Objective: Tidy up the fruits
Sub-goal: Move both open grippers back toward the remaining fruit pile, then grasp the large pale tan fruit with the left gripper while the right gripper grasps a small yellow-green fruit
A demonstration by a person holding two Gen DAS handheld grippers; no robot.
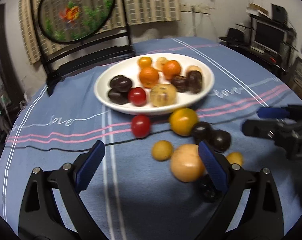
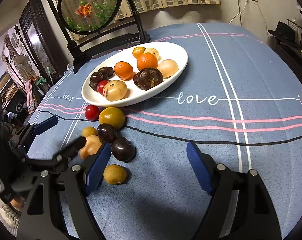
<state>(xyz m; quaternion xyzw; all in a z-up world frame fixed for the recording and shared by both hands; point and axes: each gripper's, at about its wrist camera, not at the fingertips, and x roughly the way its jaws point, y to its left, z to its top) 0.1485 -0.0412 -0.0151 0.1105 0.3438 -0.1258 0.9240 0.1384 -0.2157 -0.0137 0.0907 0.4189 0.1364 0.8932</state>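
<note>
A white oval plate (image 1: 208,74) (image 2: 179,55) holds several fruits: oranges, dark plums, a red tomato and pale round fruits. On the blue cloth in front of it lie a red tomato (image 1: 140,126) (image 2: 92,112), a yellow-orange fruit (image 1: 183,121) (image 2: 112,118), two dark plums (image 1: 220,140) (image 2: 123,149), small tan fruits (image 1: 162,150) (image 2: 115,174) and a larger pale fruit (image 1: 186,164) (image 2: 91,145). My left gripper (image 1: 151,160) is open and empty; its right finger touches or overlaps the pale fruit. My right gripper (image 2: 148,166) is open and empty, just right of the loose fruits.
A round goldfish screen on a black stand (image 1: 77,10) (image 2: 90,6) stands behind the plate. The table is round with a striped blue cloth (image 1: 131,190) (image 2: 241,76). Furniture and clutter surround the table edges.
</note>
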